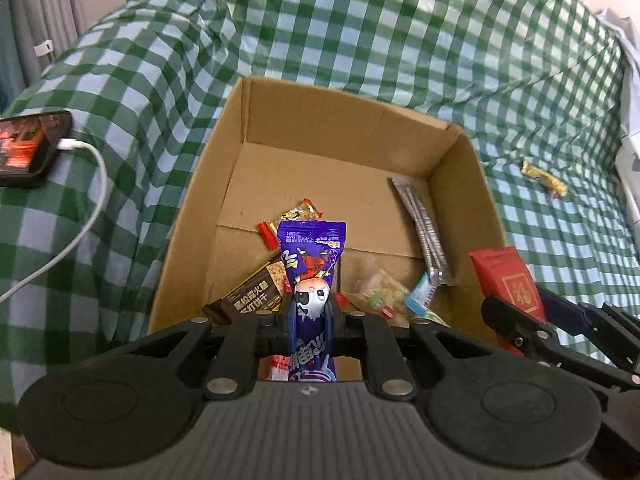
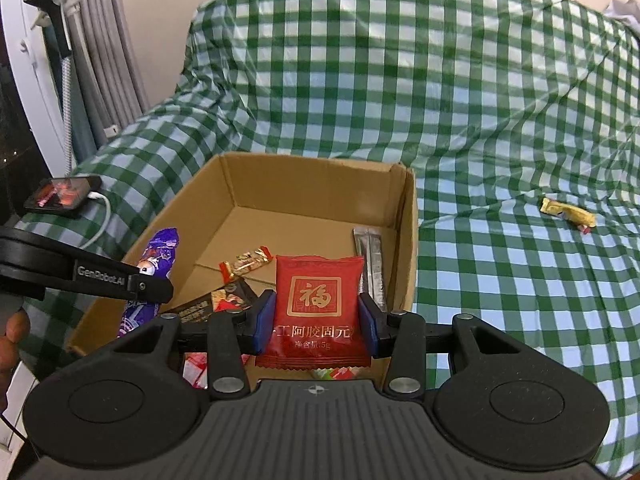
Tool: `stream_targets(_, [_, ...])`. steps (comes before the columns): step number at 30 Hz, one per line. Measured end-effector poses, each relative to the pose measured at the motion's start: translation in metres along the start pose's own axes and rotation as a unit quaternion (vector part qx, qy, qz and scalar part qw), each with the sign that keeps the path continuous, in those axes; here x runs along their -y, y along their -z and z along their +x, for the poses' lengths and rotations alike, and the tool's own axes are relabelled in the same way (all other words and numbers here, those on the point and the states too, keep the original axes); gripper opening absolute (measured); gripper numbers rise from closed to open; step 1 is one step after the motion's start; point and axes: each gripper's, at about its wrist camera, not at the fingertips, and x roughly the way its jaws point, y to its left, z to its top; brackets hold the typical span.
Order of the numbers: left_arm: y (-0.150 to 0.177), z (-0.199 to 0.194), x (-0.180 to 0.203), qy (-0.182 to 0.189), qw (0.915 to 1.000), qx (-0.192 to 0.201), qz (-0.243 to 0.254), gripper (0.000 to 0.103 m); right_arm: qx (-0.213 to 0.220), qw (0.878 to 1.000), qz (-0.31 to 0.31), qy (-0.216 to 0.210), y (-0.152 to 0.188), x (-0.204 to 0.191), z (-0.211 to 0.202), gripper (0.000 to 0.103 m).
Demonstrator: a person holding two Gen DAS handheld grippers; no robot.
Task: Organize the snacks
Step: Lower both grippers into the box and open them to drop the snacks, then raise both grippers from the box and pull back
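Note:
An open cardboard box (image 1: 460, 168) (image 2: 404, 216) sits on the green checked cloth and holds several snack packets. My left gripper (image 1: 312, 320) is shut on a purple snack packet (image 1: 310, 256) and holds it upright over the box's near end; the packet also shows in the right wrist view (image 2: 158, 256). My right gripper (image 2: 316, 320) is shut on a red square packet (image 2: 318, 292) with gold characters, above the box's near right corner; the packet also shows in the left wrist view (image 1: 508, 280). A gold-wrapped snack (image 1: 544, 178) (image 2: 566, 210) lies on the cloth right of the box.
Inside the box lie a dark brown cracker packet (image 1: 248, 296), a silver stick pack (image 1: 424, 224) (image 2: 372, 260), a small red and gold candy (image 2: 248, 262) and other wrappers. A phone (image 1: 28, 146) (image 2: 62, 196) on a white cable lies left of the box. Curtains hang at the left.

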Motion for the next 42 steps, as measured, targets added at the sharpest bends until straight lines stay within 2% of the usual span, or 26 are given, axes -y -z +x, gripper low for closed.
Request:
stream_targets(12, [-0.015, 0.053, 0.004, -0.015, 0.9995, -0.025, 0.012, 0.015, -0.030, 1.000, 0.007, 0.003, -0.001, 0.013, 0.051, 0.046])
stream_targets(13, [-0.016, 0.054, 0.004, -0.017, 0.9995, -0.022, 0.015, 0.021, -0.031, 1.000, 0.006, 0.000, -0.002, 0.014, 0.053, 0.047])
stream_targets(14, [-0.017, 0.055, 0.003, -0.020, 0.9995, -0.020, 0.017, 0.046, -0.031, 0.999, 0.008, -0.005, -0.004, 0.015, 0.055, 0.049])
stream_targets(15, [-0.017, 0.054, 0.002, -0.028, 0.9993, -0.017, 0.017, 0.066, -0.029, 0.999, 0.011, -0.007, -0.006, 0.016, 0.055, 0.053])
stream_targets(16, [-0.018, 0.051, 0.001, -0.041, 0.9990, -0.011, 0.012, 0.099, -0.029, 0.999, 0.015, -0.006, -0.009, 0.017, 0.055, 0.060])
stream_targets(17, [-0.018, 0.047, 0.000, -0.050, 0.9987, 0.002, 0.006, 0.103, -0.027, 0.999, 0.022, 0.000, -0.011, 0.018, 0.053, 0.079])
stream_targets(18, [-0.015, 0.040, -0.001, -0.051, 0.9985, 0.019, 0.003, 0.103, -0.023, 0.999, 0.030, 0.006, -0.012, 0.019, 0.050, 0.088])
stream_targets(19, [-0.013, 0.034, -0.002, -0.046, 0.9986, 0.025, 0.007, 0.103, -0.021, 0.999, 0.035, 0.005, -0.012, 0.020, 0.044, 0.089])
stream_targets(22, [0.001, 0.021, -0.004, -0.046, 0.9988, 0.008, 0.012, 0.103, -0.032, 0.999, 0.039, 0.005, -0.006, 0.017, 0.031, 0.093])
stream_targets(28, [0.049, -0.023, -0.005, -0.039, 0.9992, -0.005, -0.008, 0.103, -0.055, 0.997, 0.048, 0.009, 0.016, 0.003, -0.013, 0.095])
stream_targets(32, [0.074, -0.058, -0.003, -0.042, 0.9990, 0.005, -0.015, 0.103, -0.033, 0.998, 0.043, 0.015, 0.024, -0.013, -0.050, 0.096])
stream_targets(36, [0.095, -0.085, 0.002, -0.052, 0.9984, 0.021, 0.004, 0.103, -0.004, 1.000, 0.027, 0.011, 0.029, -0.027, -0.083, 0.098])
stream_targets(42, [0.113, -0.127, 0.001, -0.059, 0.9960, 0.067, -0.010, 0.103, 0.022, 1.000, -0.001, 0.002, 0.042, -0.043, -0.123, 0.099])
